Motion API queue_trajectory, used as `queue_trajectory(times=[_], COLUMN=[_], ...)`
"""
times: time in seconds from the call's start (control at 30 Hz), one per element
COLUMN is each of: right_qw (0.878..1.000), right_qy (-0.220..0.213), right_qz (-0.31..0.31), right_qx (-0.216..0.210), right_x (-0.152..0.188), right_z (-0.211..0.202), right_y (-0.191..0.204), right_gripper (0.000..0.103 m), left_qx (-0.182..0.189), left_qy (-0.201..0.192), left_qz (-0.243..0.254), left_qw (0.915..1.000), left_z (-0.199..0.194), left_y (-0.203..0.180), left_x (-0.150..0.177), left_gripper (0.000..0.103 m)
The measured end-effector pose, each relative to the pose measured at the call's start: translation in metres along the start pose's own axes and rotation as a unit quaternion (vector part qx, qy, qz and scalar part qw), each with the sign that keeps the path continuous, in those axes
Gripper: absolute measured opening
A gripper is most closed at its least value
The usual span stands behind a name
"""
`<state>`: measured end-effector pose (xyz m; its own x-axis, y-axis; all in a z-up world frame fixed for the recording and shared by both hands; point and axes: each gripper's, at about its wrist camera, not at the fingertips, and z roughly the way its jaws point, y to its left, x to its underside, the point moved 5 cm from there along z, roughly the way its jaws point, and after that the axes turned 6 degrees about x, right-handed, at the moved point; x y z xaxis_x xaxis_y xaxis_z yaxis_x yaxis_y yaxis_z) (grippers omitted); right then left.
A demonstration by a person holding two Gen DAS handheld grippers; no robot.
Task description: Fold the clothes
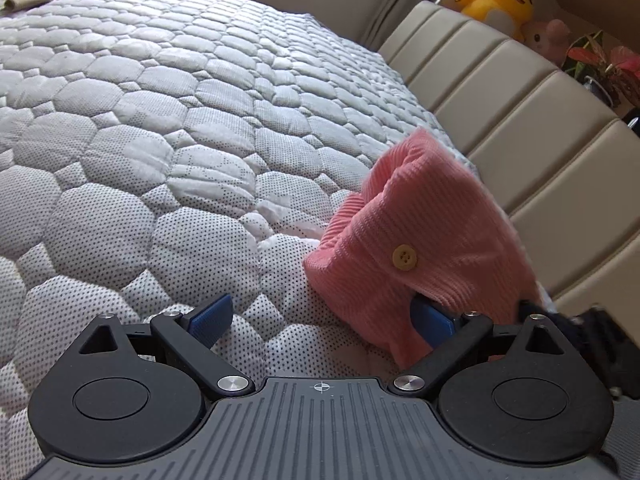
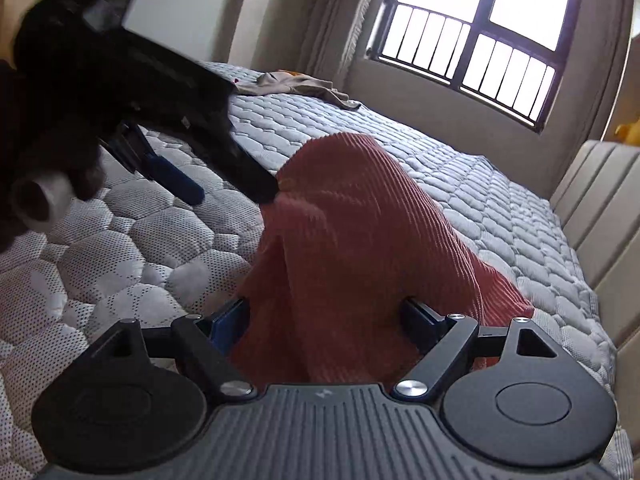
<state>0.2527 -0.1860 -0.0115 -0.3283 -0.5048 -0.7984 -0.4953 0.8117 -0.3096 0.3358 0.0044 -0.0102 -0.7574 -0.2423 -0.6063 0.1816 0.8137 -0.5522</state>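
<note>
Pink ribbed garment [image 1: 404,240] draped over both open grippers, above quilted mattress [image 1: 160,120].

1. We note the pink garment [image 1: 416,240] is ribbed knit cloth, matt, with a smooth pale yellow plastic-looking button [image 1: 404,258].
2. The bed cover [image 1: 168,128] is quilted grey fabric, puffy, speckled with small dark dots.
3. The headboard [image 1: 520,128] looks like smooth beige leatherette in padded panels, faintly sheened.
4. The left gripper [image 1: 322,320] has matt black plastic arms, shiny metal pivot pins and blue ridged pads [image 1: 212,320].
5. The right gripper [image 2: 326,320] shows the same finish; its grey base is grooved.
6. The yellow toy [image 1: 500,0] looks plush.
</note>
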Motion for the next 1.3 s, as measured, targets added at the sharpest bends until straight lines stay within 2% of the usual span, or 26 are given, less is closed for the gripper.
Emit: queue_trajectory(times=[0.1,0.2,0.27,0.3,0.4,0.47,0.6,0.67,0.73,0.83,0.9,0.93,1.03,1.13,1.2,1.27,1.3], right_qw=[1.0,1.0,0.999,0.999,0.996,0.992,0.982,0.983,0.983,0.975,0.974,0.975,0.977,0.973,0.956,0.924,0.916], right_qy=[0.003,-0.003,-0.012,-0.017,-0.032,-0.041,-0.014,0.026,0.043,0.032,0.026,0.023,0.019,0.007,-0.01,-0.013,-0.011], right_qz=[0.001,0.01,0.029,0.038,0.079,0.117,0.186,0.183,0.18,0.222,0.225,0.222,0.213,0.23,0.29,0.377,0.397], right_qx=[0.003,-0.007,-0.013,-0.016,-0.015,-0.007,-0.013,-0.005,0.004,-0.008,-0.009,-0.007,-0.01,-0.035,-0.05,-0.057,-0.057], right_x=[0.0,0.0,-0.002,-0.003,-0.007,-0.012,-0.01,0.003,0.02,0.035,0.038,0.038,0.037,0.03,0.029,0.033,0.035], right_z=[0.005,-0.005,-0.019,-0.026,-0.043,-0.049,-0.015,0.015,0.032,0.034,0.033,0.032,0.026,0.019,0.014,0.022,0.031], right_y=[-0.007,-0.012,-0.027,-0.034,-0.062,-0.087,-0.118,-0.115,-0.11,-0.115,-0.114,-0.113,-0.112,-0.127,-0.15,-0.178,-0.186], right_gripper=[0.083,0.083,0.083,0.083,0.083,0.081,0.072,0.071,0.072,0.075,0.075,0.075,0.075,0.075,0.075,0.075,0.075], left_qx=[0.056,0.156,0.197,0.201,0.173,0.16,0.133,0.12,0.107,0.087,0.073,0.066,0.089,0.089,0.099,0.102,0.103], left_qy=[-0.043,-0.049,-0.042,-0.037,-0.009,-0.014,-0.027,-0.034,-0.041,-0.051,-0.052,-0.049,-0.004,0.025,0.029,0.023,0.021], left_qz=[0.02,0.019,0.001,-0.007,-0.055,-0.065,-0.078,-0.085,-0.091,-0.101,-0.118,-0.133,-0.173,-0.192,-0.201,-0.193,-0.193], left_qw=[0.9973,0.9863,0.9794,0.9788,0.9833,0.985,0.9876,0.9885,0.9892,0.9897,0.989,0.9878,0.9809,0.977,0.9741,0.9756,0.9754], left_z=[-0.028,-0.03,-0.014,-0.004,0.039,0.037,0.027,0.021,0.016,0.008,0.002,-0.002,0.02,0.051,0.066,0.075,0.078], left_y=[-0.025,-0.057,-0.071,-0.074,-0.065,-0.06,-0.053,-0.049,-0.045,-0.039,-0.034,-0.03,-0.025,-0.029,-0.031,-0.032,-0.031], left_x=[-0.009,-0.024,-0.031,-0.034,-0.039,-0.037,-0.033,-0.031,-0.029,-0.025,-0.017,-0.009,0.009,0.019,0.02,0.016,0.015], left_gripper=[0.099,0.099,0.099,0.099,0.099,0.099,0.099,0.099,0.099,0.099,0.1,0.1,0.1,0.1,0.1,0.1,0.1])
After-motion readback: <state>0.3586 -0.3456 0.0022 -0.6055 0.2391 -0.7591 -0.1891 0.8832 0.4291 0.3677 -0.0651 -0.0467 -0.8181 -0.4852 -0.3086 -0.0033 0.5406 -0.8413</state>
